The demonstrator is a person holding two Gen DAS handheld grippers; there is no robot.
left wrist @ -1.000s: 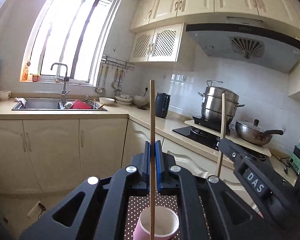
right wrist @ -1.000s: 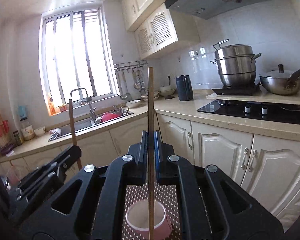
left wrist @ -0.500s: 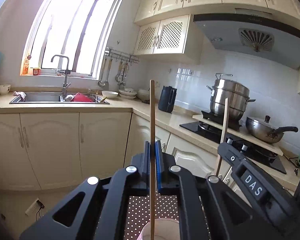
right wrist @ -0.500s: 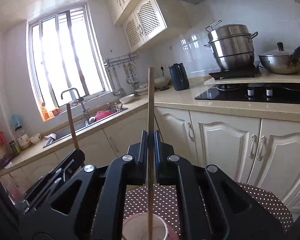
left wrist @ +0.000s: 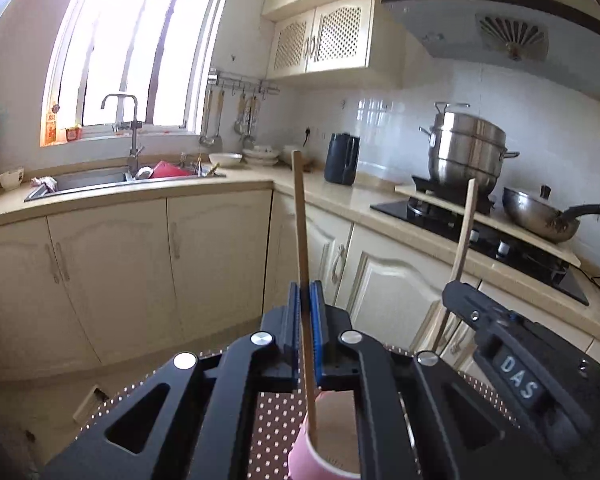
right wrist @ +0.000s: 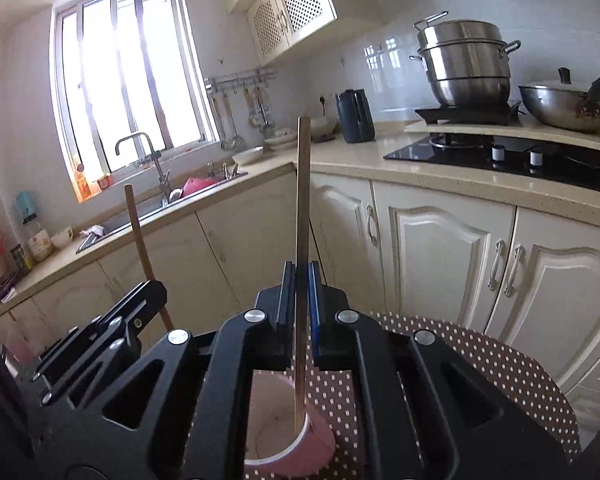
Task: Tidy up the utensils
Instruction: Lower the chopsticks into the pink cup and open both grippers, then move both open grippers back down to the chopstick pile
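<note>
In the left wrist view, the left hand-held gripper point(left wrist: 307, 300) sits at lower centre of the frame with its blue-lined jaws closed on a wooden chopstick point(left wrist: 302, 240), which rises almost upright with a slight lean toward the upper left. The lower end of this stick dips into a pink cup point(left wrist: 326, 454) at the bottom centre, standing on a brown polka-dot cloth point(left wrist: 274, 428). At the right of the same frame the right hand-held gripper point(left wrist: 456, 292) shows from the side, a second chopstick point(left wrist: 462, 240) sticking up out of it. In the right wrist view, the right hand-held gripper point(right wrist: 301, 280) is clamped on its own chopstick point(right wrist: 302, 200), held close to vertical at frame centre, and the bottom tip reaches inside the pink cup point(right wrist: 284, 436) near its right rim. The dotted cloth point(right wrist: 480, 360) spreads to the lower right. At the lower left of that frame the left hand-held gripper point(right wrist: 156, 288) appears with its stick point(right wrist: 138, 232) angled up. Behind, the worktop point(right wrist: 420, 168) carries a dark kettle point(right wrist: 355, 116), a steel steamer pot point(right wrist: 466, 64) and a wok point(right wrist: 568, 106); the sink point(left wrist: 92, 180) lies at left under the window point(left wrist: 140, 40).
</note>
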